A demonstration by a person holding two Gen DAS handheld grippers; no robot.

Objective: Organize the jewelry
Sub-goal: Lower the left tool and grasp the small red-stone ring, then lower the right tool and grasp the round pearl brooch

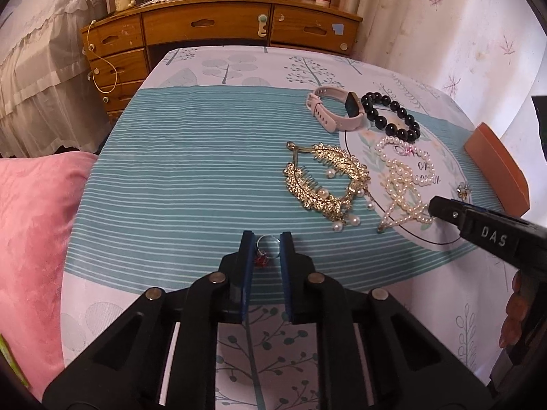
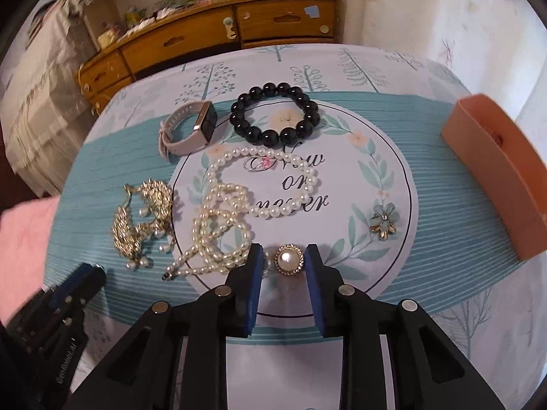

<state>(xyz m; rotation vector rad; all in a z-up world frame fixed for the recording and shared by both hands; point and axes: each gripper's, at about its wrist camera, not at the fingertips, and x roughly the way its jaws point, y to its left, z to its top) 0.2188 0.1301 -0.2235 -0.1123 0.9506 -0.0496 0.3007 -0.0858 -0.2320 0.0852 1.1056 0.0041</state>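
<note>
The left gripper has its fingers narrowed around a red-stone ring, seemingly touching; the right gripper brackets the pearl brooch, gaps visible both sides.

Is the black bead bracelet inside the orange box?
No, the black bead bracelet lies on the tablecloth, apart from the orange box.
</note>
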